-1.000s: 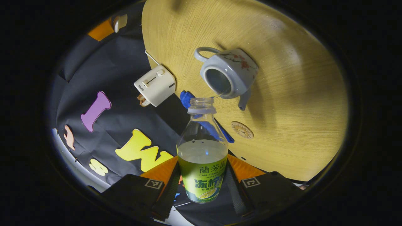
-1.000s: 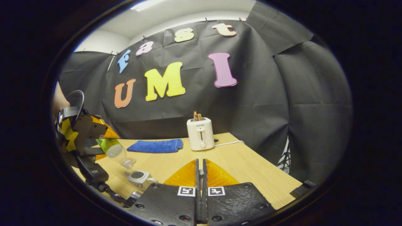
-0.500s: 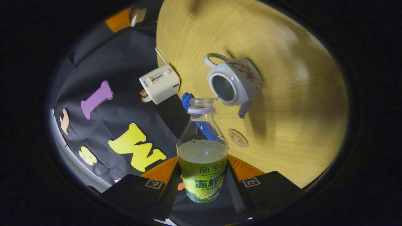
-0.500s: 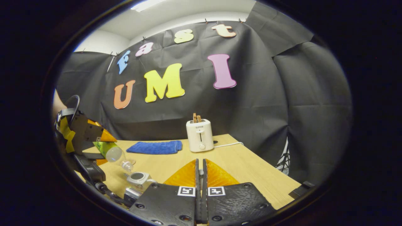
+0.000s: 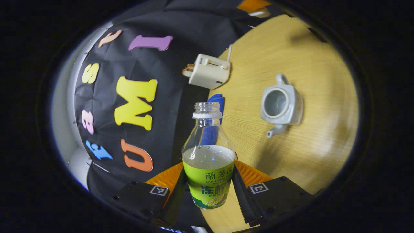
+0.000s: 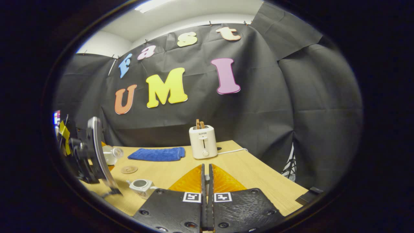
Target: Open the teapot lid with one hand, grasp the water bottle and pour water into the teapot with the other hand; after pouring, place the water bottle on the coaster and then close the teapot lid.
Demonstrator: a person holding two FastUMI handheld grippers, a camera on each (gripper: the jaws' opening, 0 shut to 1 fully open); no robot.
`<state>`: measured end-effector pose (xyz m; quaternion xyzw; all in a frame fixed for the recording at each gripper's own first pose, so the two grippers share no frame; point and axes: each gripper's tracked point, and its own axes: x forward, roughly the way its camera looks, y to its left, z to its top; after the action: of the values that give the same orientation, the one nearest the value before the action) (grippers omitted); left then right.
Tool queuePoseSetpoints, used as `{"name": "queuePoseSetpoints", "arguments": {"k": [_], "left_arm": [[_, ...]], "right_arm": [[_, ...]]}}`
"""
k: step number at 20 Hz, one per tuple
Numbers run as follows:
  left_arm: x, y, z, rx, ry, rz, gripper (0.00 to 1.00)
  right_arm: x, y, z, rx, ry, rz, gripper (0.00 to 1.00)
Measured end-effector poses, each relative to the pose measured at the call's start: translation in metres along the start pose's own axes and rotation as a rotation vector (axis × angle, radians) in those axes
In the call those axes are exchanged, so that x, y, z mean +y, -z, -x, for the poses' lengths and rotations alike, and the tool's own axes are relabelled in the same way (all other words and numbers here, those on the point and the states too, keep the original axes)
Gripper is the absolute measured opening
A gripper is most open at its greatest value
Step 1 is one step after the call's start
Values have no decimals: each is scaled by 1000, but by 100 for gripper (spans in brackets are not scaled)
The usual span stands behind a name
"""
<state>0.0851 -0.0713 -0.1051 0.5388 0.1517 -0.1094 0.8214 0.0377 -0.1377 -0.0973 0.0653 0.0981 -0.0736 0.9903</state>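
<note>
Biggest risk noted: the bottle [image 5: 208,155] was uncapped and part full, clamped low on its labelled body between both fingers of the left gripper [image 5: 208,197] — any tilt or slip on the way to the coaster [image 6: 129,169] would likely spill water on the wooden table [image 5: 291,42]. Second risk: the coaster was small and flat, lying between the blue cloth [image 6: 157,154] and the teapot [image 5: 280,105], so a bottle set down off-centre might rock or tip. Third: the teapot stood open, mouth bare, near the table's front edge in the right gripper view; a swinging gripper could knock it. The right gripper [image 6: 206,181] had its fingers pressed together; whether the lid sat between them could not be told, and no lid was seen on the table. Room: black cloth wall behind, white ceiling strip above. Table: light wood, with a white toaster [image 6: 202,141] at the back edge, cord trailing right, cloth to its left.
</note>
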Motion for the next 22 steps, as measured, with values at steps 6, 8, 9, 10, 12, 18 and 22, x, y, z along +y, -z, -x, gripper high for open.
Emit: {"name": "queuePoseSetpoints", "arguments": {"k": [6, 8, 9, 10, 12, 18, 22], "left_arm": [[51, -2, -31, -84, -92, 511, 76], [56, -3, -42, -112, -62, 672, 76], [57, -4, -47, -123, -41, 751, 76], [59, -7, -50, -133, -19, 824, 76], [67, -3, -57, -163, -10, 953, 76], [64, 15, -107, -208, -15, 1145, 77], [57, 25, -138, -203, -24, 1193, 78]], "right_arm": [[13, 16, -4, 29, -23, 15, 0], [19, 21, -6, 39, -33, 24, 0], [22, 25, -6, 44, -38, 28, 0], [25, 26, -7, 48, -46, 31, 0], [29, 32, -7, 56, -54, 30, 0], [49, 45, -9, 68, -89, 19, 0], [59, 58, -11, 86, -107, 32, 0]]}}
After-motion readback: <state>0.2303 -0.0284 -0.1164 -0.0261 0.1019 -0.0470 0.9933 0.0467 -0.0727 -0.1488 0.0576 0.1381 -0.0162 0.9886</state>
